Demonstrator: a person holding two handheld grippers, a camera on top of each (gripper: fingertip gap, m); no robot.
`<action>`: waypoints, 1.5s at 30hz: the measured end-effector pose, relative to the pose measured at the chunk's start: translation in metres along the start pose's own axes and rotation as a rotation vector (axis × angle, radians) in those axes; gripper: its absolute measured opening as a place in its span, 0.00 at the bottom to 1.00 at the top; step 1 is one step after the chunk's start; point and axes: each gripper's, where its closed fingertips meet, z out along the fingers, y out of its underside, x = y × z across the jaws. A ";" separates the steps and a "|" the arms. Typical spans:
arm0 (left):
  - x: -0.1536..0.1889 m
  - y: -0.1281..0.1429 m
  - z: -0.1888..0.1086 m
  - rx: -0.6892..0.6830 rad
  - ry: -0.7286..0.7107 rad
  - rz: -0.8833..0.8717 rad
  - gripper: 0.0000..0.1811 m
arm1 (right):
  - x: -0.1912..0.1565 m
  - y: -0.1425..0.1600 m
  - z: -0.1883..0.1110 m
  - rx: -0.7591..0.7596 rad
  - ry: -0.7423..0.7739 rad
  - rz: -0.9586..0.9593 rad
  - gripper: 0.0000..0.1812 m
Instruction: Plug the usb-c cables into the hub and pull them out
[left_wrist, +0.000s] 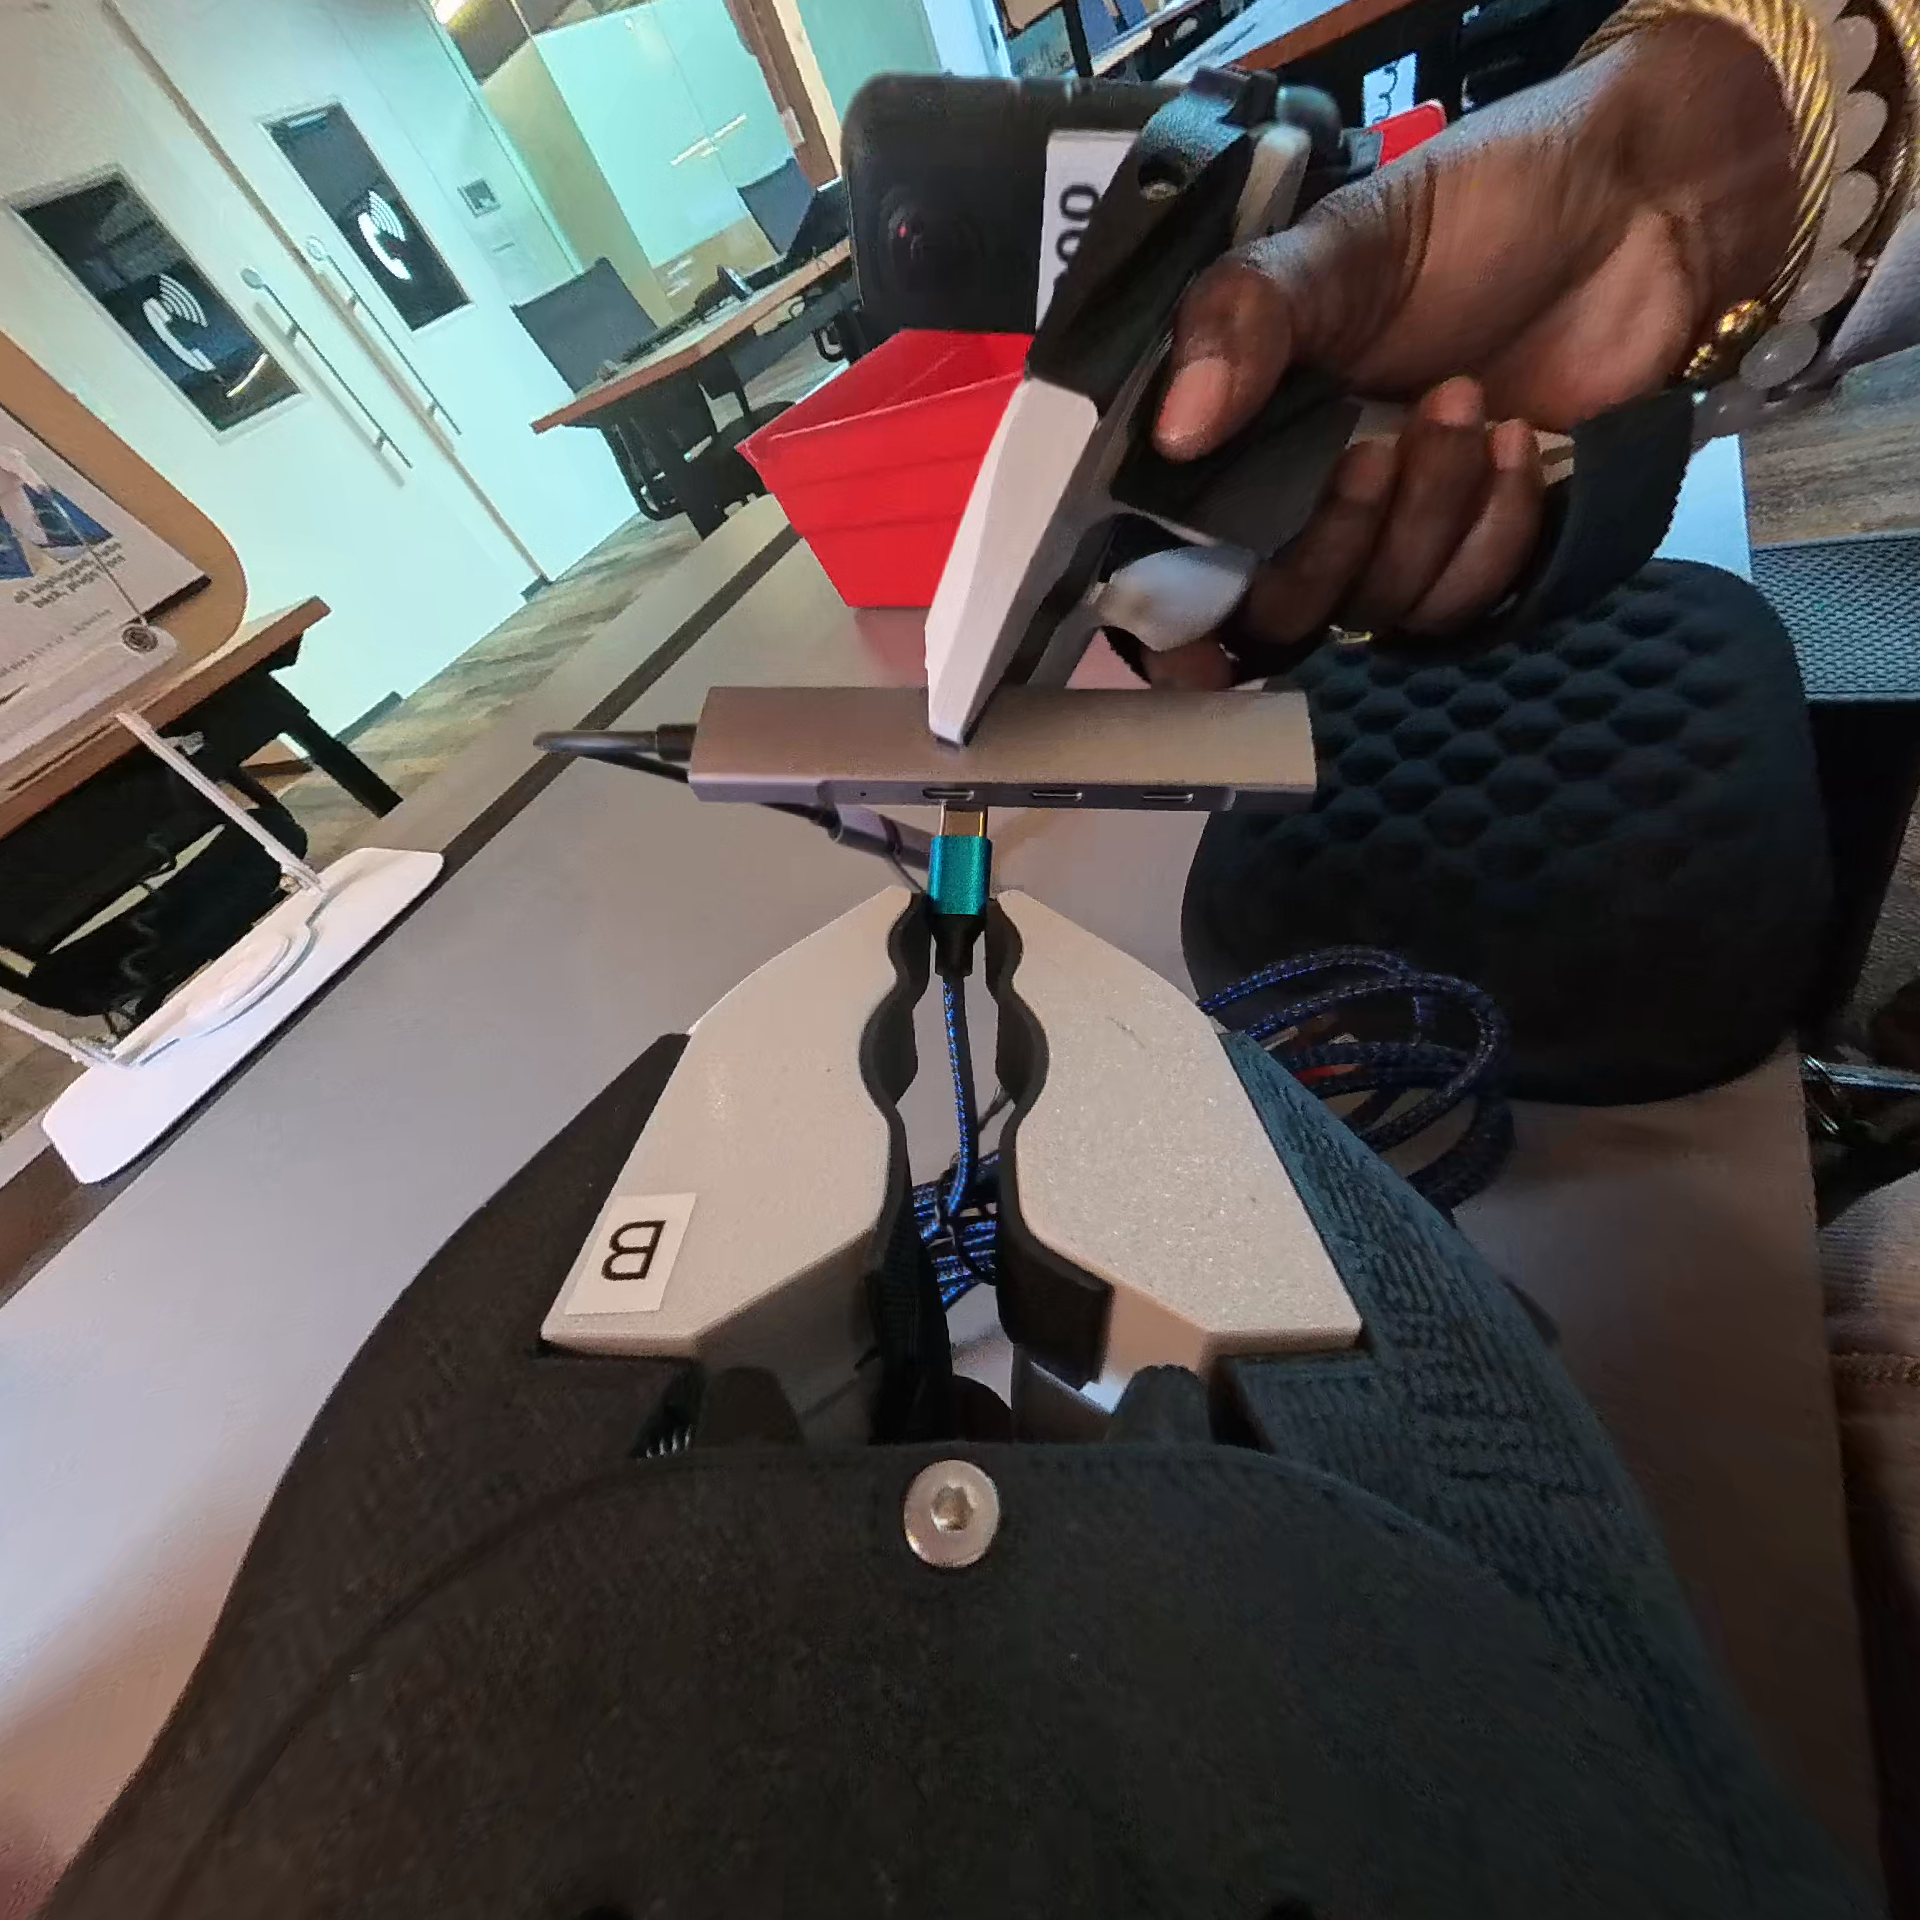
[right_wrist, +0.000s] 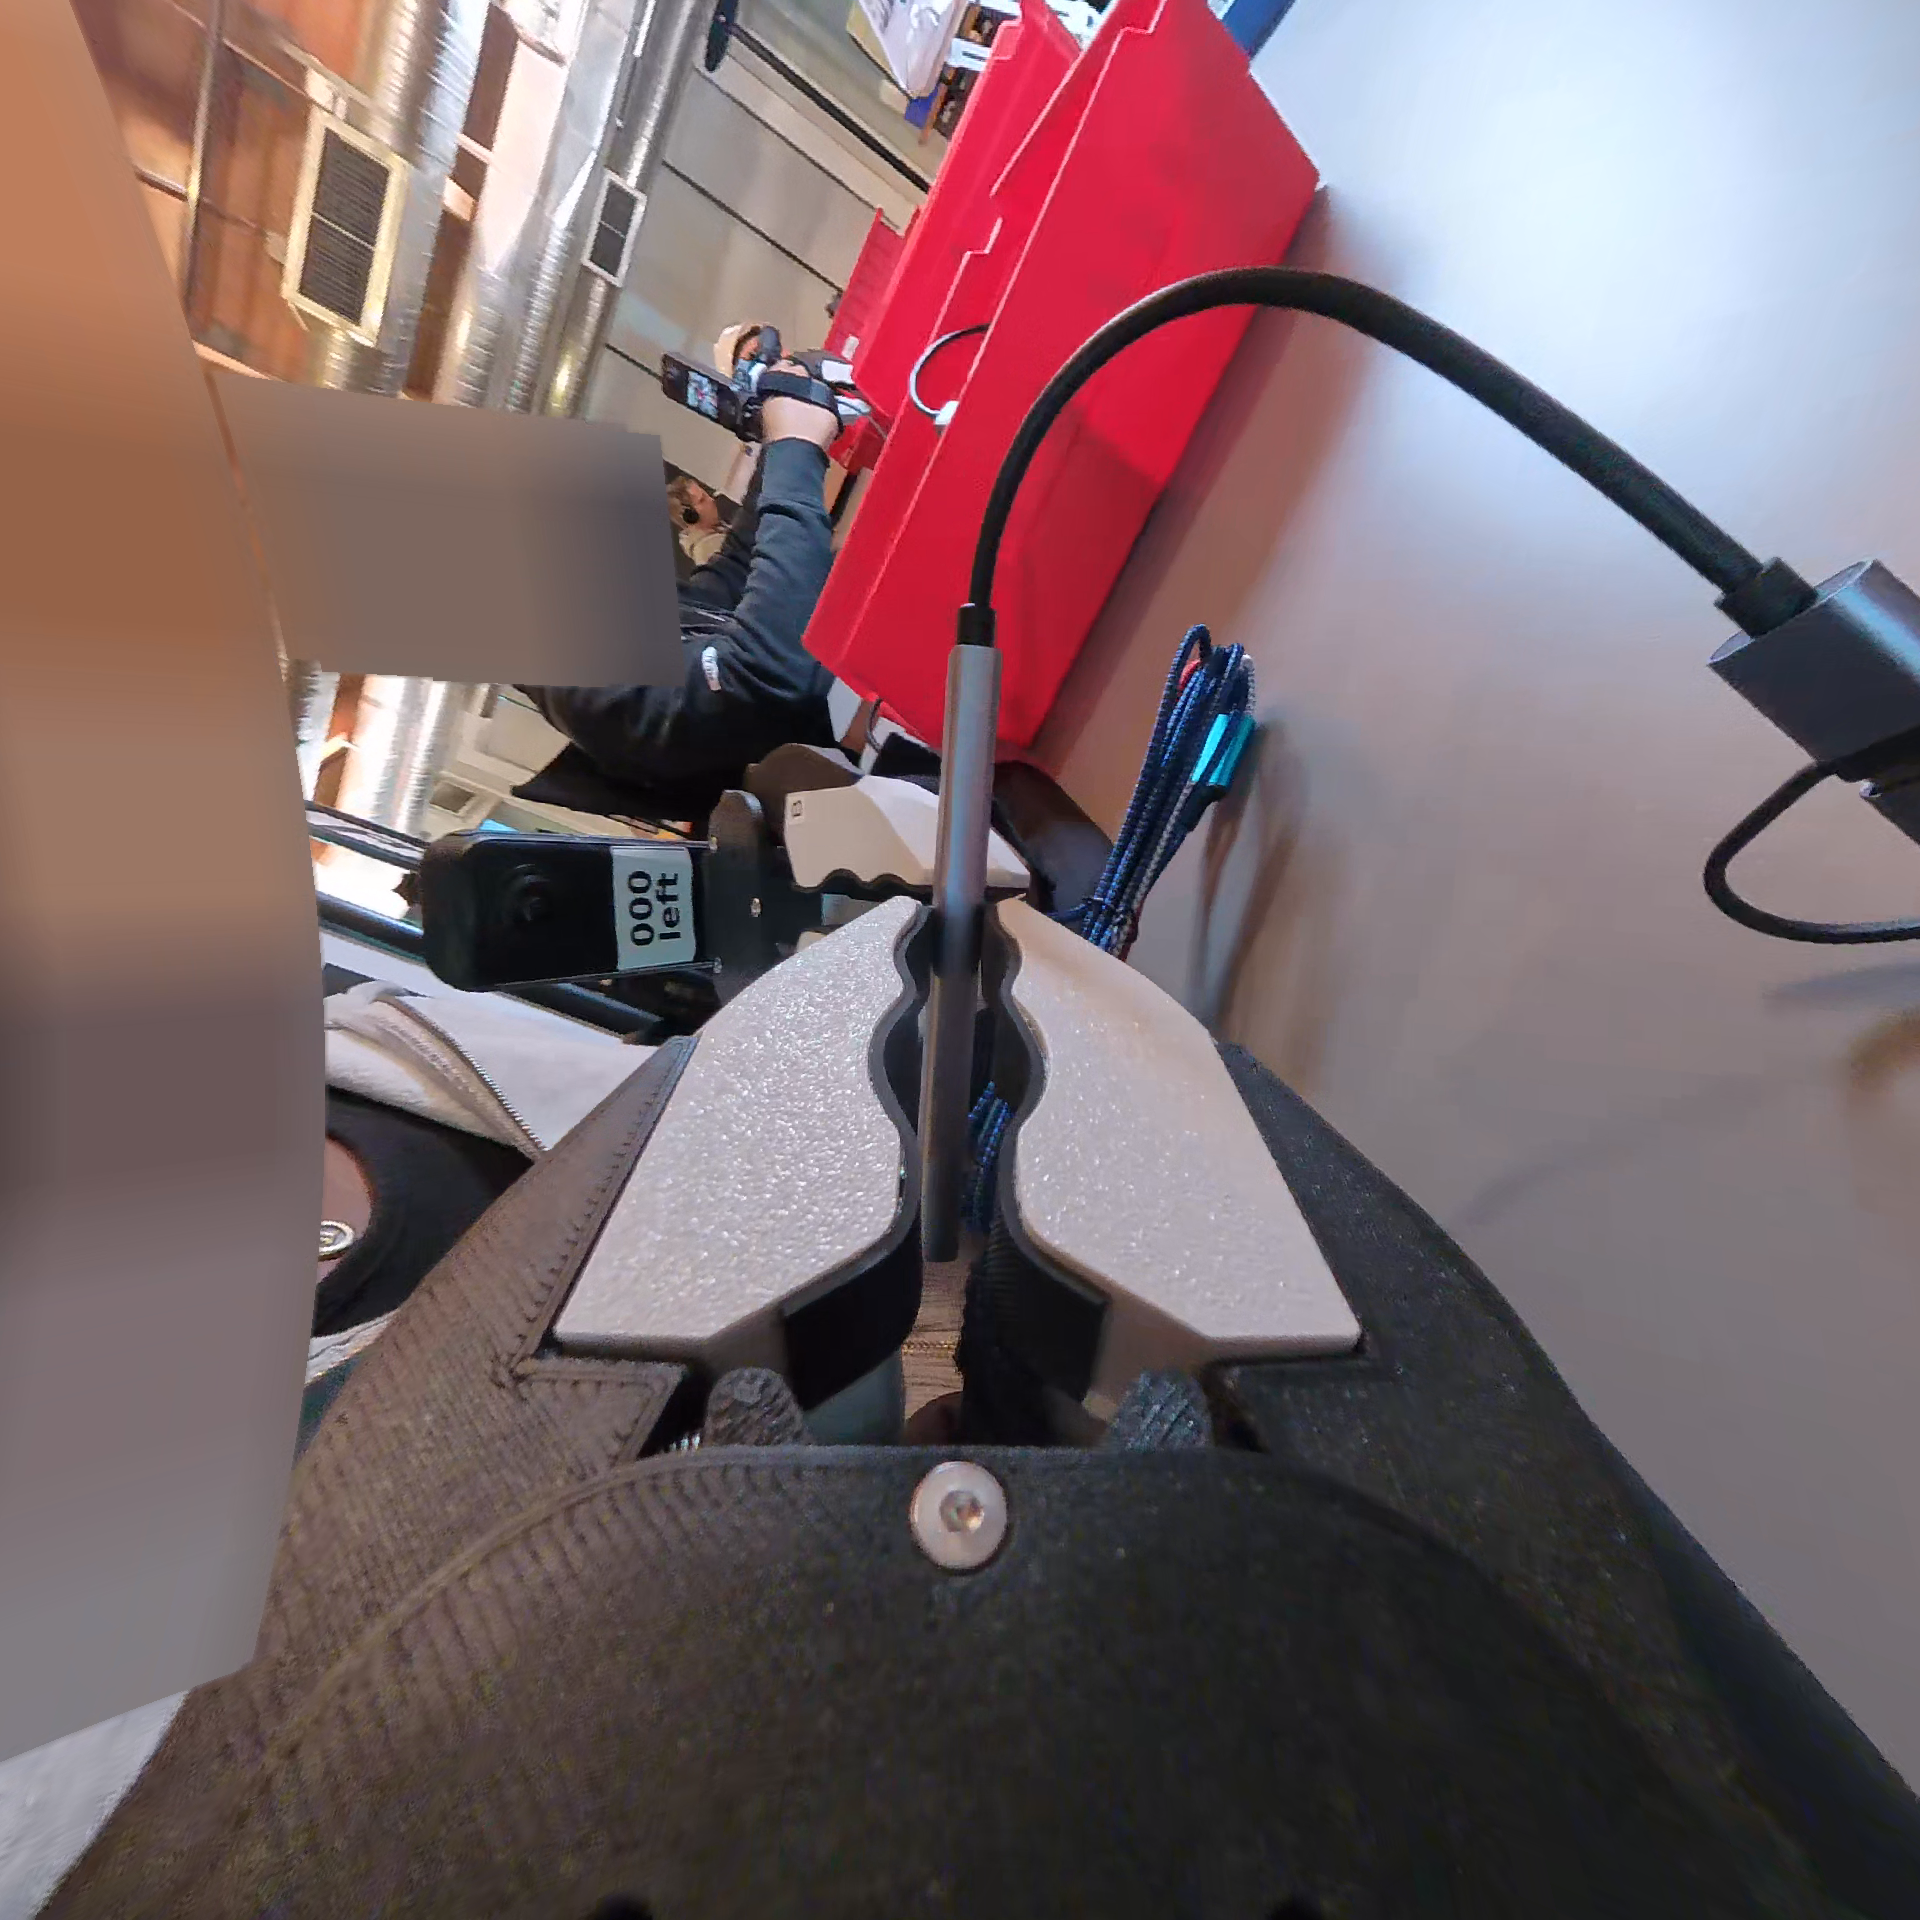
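A grey USB-C hub (left_wrist: 1091, 740) is held off the grey table, with three ports along its near edge. My right gripper (left_wrist: 961, 727), held by a hand, is shut on the hub from above. In the right wrist view the hub (right_wrist: 958, 790) stands edge-on between the shut fingers of that gripper (right_wrist: 951, 925). My left gripper (left_wrist: 958, 902) is shut on the teal plug (left_wrist: 960, 871) of a blue braided cable (left_wrist: 956, 1049). The plug's metal tip meets the leftmost port (left_wrist: 948, 796); I cannot tell how deep it sits.
The hub's own black cable (right_wrist: 1247, 301) loops to a grey plug (right_wrist: 1829, 665) on the table. More blue braided cables (left_wrist: 1382, 1049) lie coiled at right, beside a black mesh cushion (left_wrist: 1507, 831). Red bins (left_wrist: 883, 468) stand behind. A white stand (left_wrist: 249, 997) is at left. Left and right tips are no more than a few centimetres apart.
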 end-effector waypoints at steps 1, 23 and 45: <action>-0.001 0.000 0.000 0.003 -0.004 -0.002 0.06 | 0.002 0.001 0.000 -0.004 0.017 -0.014 0.05; 0.003 0.008 0.001 -0.042 0.013 -0.002 0.05 | 0.010 0.009 0.007 -0.072 0.140 -0.149 0.05; -0.088 -0.034 -0.069 0.493 -0.401 -0.370 0.26 | 0.051 0.002 0.006 0.113 0.229 0.028 0.05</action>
